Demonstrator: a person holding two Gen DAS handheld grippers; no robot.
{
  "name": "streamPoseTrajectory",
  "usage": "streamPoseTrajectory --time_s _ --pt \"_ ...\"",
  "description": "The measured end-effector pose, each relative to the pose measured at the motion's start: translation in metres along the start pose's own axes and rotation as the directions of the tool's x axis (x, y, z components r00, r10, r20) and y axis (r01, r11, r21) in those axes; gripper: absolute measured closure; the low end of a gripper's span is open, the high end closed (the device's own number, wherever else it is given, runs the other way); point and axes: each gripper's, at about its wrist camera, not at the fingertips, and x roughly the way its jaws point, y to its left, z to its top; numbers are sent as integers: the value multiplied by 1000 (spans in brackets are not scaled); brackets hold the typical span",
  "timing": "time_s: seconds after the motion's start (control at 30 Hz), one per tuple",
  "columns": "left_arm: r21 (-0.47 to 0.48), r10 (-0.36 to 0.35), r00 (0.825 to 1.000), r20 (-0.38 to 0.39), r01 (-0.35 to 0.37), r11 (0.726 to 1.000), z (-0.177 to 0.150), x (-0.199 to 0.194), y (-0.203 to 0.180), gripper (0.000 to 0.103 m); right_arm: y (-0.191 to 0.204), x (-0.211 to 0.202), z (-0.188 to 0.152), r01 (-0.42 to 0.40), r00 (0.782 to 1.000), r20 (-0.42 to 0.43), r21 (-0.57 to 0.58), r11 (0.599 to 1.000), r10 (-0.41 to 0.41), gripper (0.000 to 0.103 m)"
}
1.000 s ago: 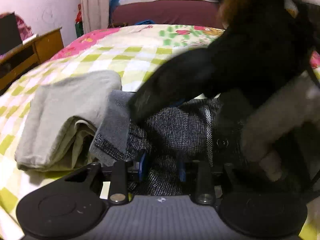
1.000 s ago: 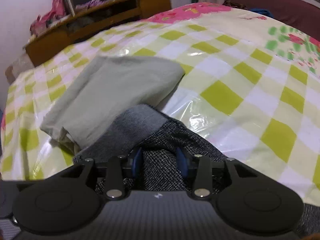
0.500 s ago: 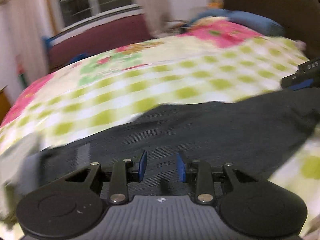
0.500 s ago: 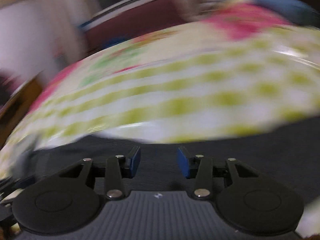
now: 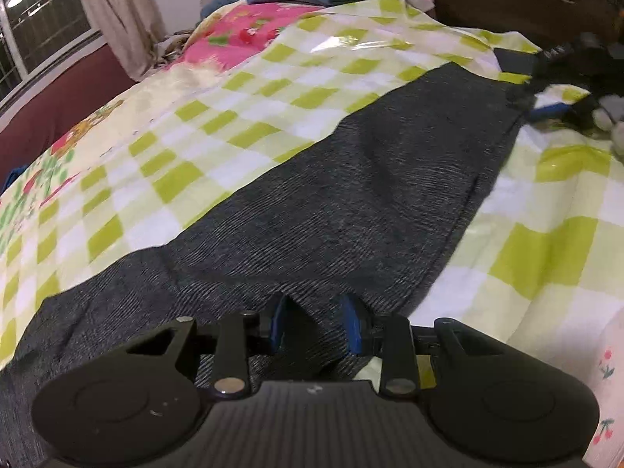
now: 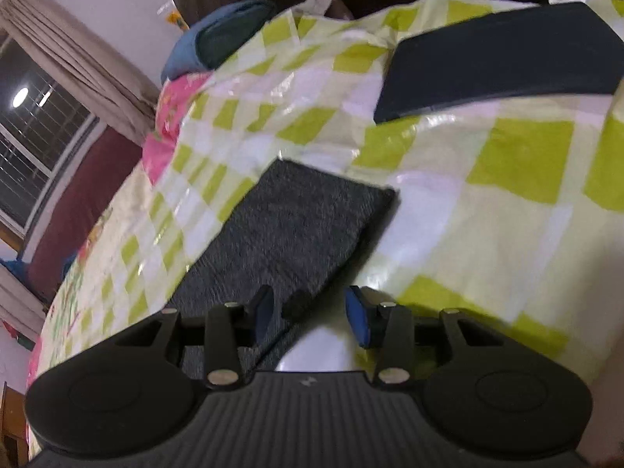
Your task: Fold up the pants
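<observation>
Here the pants (image 5: 351, 202) lie stretched long across the bed cover (image 5: 241, 101), a dark grey cloth with a fine ribbed weave, flat for most of their length and puckered into soft folds at the near end. The left gripper (image 5: 316, 321) pinches that near end: a ridge of the cloth stands up between its blue pads (image 5: 276, 319) and both pads press on it. At the far end, in the left wrist view, the right gripper (image 5: 553, 89) sits by the other edge of the pants.

From the right wrist, the pants (image 6: 296, 230) show a square-cut end lying flat on the yellow-green checked cover. The right gripper (image 6: 312, 312) has its jaws apart; the cloth's edge runs close by the left pad, but the gap shows mostly bare cover, and I cannot tell whether the pad touches it. A dark flat mat (image 6: 499, 58) lies well apart further up the bed, and a blue pillow (image 6: 222, 35) rests at the head
</observation>
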Motion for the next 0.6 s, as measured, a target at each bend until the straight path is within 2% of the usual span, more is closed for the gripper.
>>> streamPoseTrajectory --time_s 0.2,0.33,0.4,0.43,0.47,0.53,0.6 --pt "28 13 1000 -13 -12 1000 4 6 -5 57 -11 17 7 -56 998 14 27 998 56 51" --pt "35 19 1000 -11 -19 999 5 9 -6 57 -21 24 11 -100 994 43 121 988 96 51" --pt "30 17 1000 -1 -17 999 6 8 -5 57 -22 27 13 -104 994 38 152 983 99 57" --pt "23 15 1000 6 -15 1000 7 7 -4 57 -21 27 15 -94 996 29 155 984 90 74" --pt "12 9 1000 15 -9 1000 8 6 -3 57 -21 26 15 -93 996 14 162 982 92 95" --pt "1 -21 1000 22 21 1000 10 6 -3 57 -24 18 15 -139 990 35 182 973 135 95" --pt "11 -48 999 -2 48 999 11 14 -8 56 -24 20 14 -122 992 31 170 978 119 95"
